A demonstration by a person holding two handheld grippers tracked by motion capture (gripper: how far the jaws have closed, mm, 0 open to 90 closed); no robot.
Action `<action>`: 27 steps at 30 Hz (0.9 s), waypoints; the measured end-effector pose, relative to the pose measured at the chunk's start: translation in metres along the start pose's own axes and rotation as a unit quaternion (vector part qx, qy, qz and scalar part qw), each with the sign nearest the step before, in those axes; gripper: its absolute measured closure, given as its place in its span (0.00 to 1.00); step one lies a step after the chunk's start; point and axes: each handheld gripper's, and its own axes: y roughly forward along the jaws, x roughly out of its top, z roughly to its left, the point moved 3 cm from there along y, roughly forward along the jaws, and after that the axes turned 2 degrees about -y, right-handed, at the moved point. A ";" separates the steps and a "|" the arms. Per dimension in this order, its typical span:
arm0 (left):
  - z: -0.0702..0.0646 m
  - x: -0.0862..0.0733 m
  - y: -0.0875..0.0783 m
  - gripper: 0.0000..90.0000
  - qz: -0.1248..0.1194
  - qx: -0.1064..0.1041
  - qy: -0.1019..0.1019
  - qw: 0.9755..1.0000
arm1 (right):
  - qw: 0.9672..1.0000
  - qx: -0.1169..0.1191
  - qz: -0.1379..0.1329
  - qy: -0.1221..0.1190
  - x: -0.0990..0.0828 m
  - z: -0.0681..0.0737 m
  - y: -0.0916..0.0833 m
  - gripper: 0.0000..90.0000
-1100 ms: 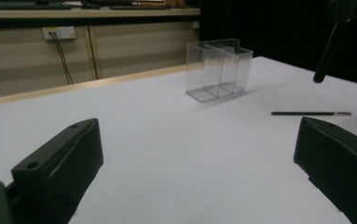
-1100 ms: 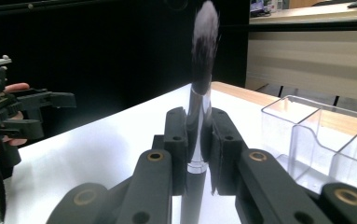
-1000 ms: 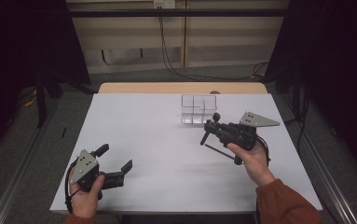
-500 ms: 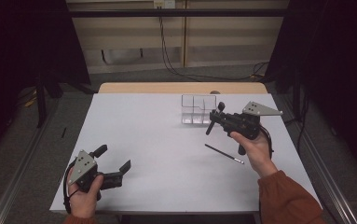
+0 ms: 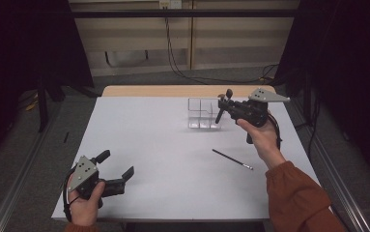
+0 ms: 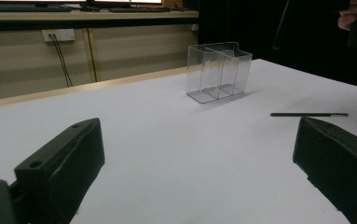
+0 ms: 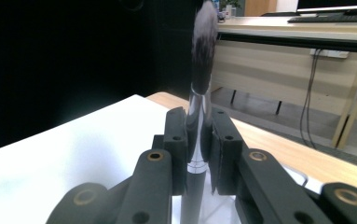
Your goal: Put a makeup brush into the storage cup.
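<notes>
The right tongs (image 5: 220, 112) grip a makeup brush (image 7: 199, 100) above the clear organizer (image 5: 203, 113) near the table's far edge. Keep the brush upright and lower its handle squarely into one compartment. The left tongs (image 5: 117, 166) rest wide, empty.

Surface (image 5: 163, 145): plain white, unpatterned, with a light tan wooden strip along its far edge. Compartmented organiser box (image 5: 203, 114): clear, colourless plastic. Makeup brush (image 7: 199, 84): dark, near-black bristle head, shiny silver ferrule, dark grey handle below. Slim brush (image 5: 232, 159) lying on the surface: black handle with a pale silvery tip. Right gripper (image 5: 222, 104): black body and fingers with brass-coloured pivot pins, grey three-cornered plate on top. Left gripper (image 5: 116, 165): black, with the same grey plate. Sleeve (image 5: 298, 198): rust orange. Floor (image 5: 23, 145): grey. Back wall panels: beige, crossed by black cables.
</notes>
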 end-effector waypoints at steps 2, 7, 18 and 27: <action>0.001 0.000 0.000 0.02 -0.002 0.002 -0.002 1.000 | 1.000 -0.008 0.002 -0.001 0.003 -0.005 0.005 0.88; 0.001 0.000 -0.001 0.02 -0.001 0.003 -0.003 1.000 | 1.000 -0.023 0.009 -0.006 0.009 -0.015 0.017 0.88; -0.001 0.000 -0.002 0.02 0.001 0.000 0.002 1.000 | 0.999 -0.040 0.022 -0.006 0.007 -0.028 0.042 0.88; -0.001 0.000 -0.002 0.02 0.001 0.002 0.006 1.000 | 0.997 -0.065 0.028 0.003 -0.001 -0.041 0.052 0.88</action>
